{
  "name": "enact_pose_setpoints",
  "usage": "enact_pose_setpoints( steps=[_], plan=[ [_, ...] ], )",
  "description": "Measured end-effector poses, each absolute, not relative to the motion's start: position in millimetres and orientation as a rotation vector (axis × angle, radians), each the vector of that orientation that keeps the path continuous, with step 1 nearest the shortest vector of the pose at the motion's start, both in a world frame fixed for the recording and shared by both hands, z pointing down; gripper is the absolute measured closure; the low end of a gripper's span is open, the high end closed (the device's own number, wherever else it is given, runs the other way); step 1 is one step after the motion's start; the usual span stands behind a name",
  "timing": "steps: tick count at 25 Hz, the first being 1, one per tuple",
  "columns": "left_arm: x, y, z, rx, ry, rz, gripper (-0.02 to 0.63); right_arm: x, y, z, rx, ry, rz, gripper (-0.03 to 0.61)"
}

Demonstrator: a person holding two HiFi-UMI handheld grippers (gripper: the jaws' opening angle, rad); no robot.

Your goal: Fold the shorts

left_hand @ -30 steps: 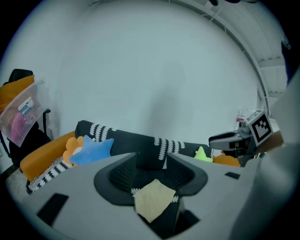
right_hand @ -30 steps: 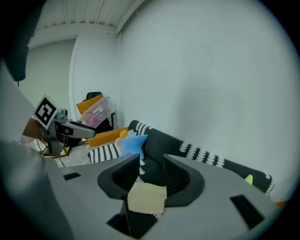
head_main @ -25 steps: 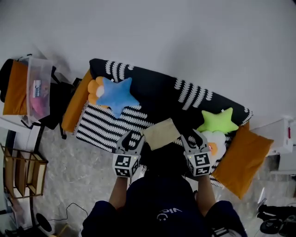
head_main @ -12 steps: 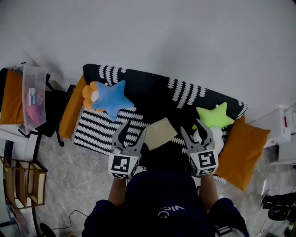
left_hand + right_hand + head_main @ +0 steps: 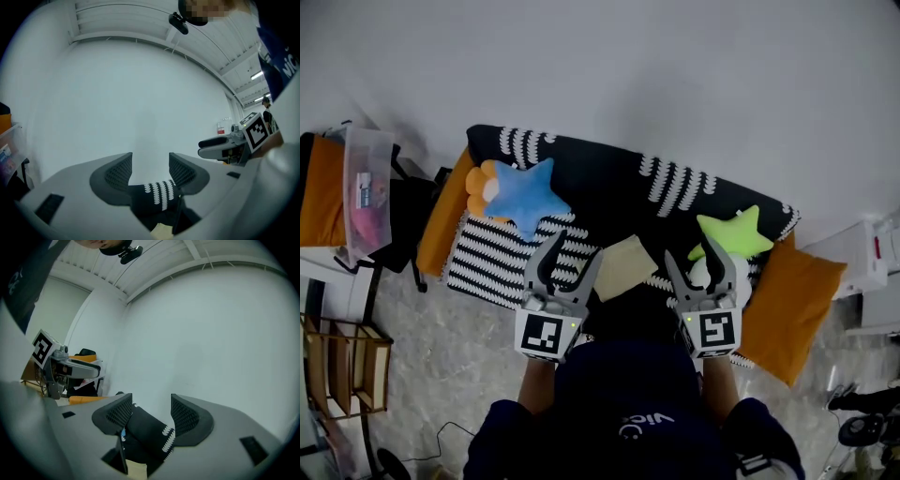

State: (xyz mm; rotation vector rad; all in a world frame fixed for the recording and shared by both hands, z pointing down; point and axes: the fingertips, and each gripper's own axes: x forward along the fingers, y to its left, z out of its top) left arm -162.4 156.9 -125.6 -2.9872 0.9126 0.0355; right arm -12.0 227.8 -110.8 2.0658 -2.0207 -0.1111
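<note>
The cream shorts (image 5: 624, 267) lie folded in a small rectangle on the black and white striped sofa cover (image 5: 502, 258). My left gripper (image 5: 566, 255) hovers above the sofa just left of the shorts, open and holding nothing. My right gripper (image 5: 697, 259) hovers just right of them, its jaws opening with nothing between them. In the left gripper view the gripper (image 5: 150, 165) points level at the white wall, with a corner of the shorts (image 5: 161, 231) low in the frame. The right gripper view shows that gripper (image 5: 150, 408) facing the wall too, with the shorts (image 5: 136, 470) at the bottom edge.
A blue star pillow (image 5: 525, 192) and a green star pillow (image 5: 733, 234) lie on the sofa. Orange cushions (image 5: 789, 309) (image 5: 439, 223) sit at both ends. A clear plastic box (image 5: 364, 192) and a wooden rack (image 5: 342, 361) stand at the left on the marble floor.
Both grippers have lifted up and away from the shorts, and their jaws now stand wider. The folded shorts stay on the sofa.
</note>
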Motion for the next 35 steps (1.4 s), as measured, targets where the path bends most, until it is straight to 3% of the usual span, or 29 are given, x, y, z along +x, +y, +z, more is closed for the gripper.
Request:
enact_pose_setpoints(
  steps=[6, 8, 10, 12, 15, 35],
  plan=[
    [-161, 155, -121, -2.967, 0.949, 0.018, 0.385, -12, 223, -116, 2.071, -2.024, -0.175, 0.324],
    [-161, 156, -122, -2.955, 0.961, 0.026, 0.393, -11, 224, -116, 2.086, -2.021, -0.19, 0.371],
    [-161, 155, -122, -2.948, 0.982, 0.035, 0.451, -11, 224, -118, 2.095, -2.037, -0.212, 0.415],
    [-159, 155, -122, -2.958, 0.977, 0.038, 0.568, -10, 225, -122, 2.107, -2.051, -0.235, 0.466],
    [-155, 156, -123, -2.965, 0.966, 0.04, 0.609, -9, 225, -125, 2.092, -2.069, -0.244, 0.569],
    [-129, 155, -132, -2.884, 1.072, 0.075, 0.611, 11, 216, -148, 2.082, -2.186, -0.33, 0.569]
  ],
)
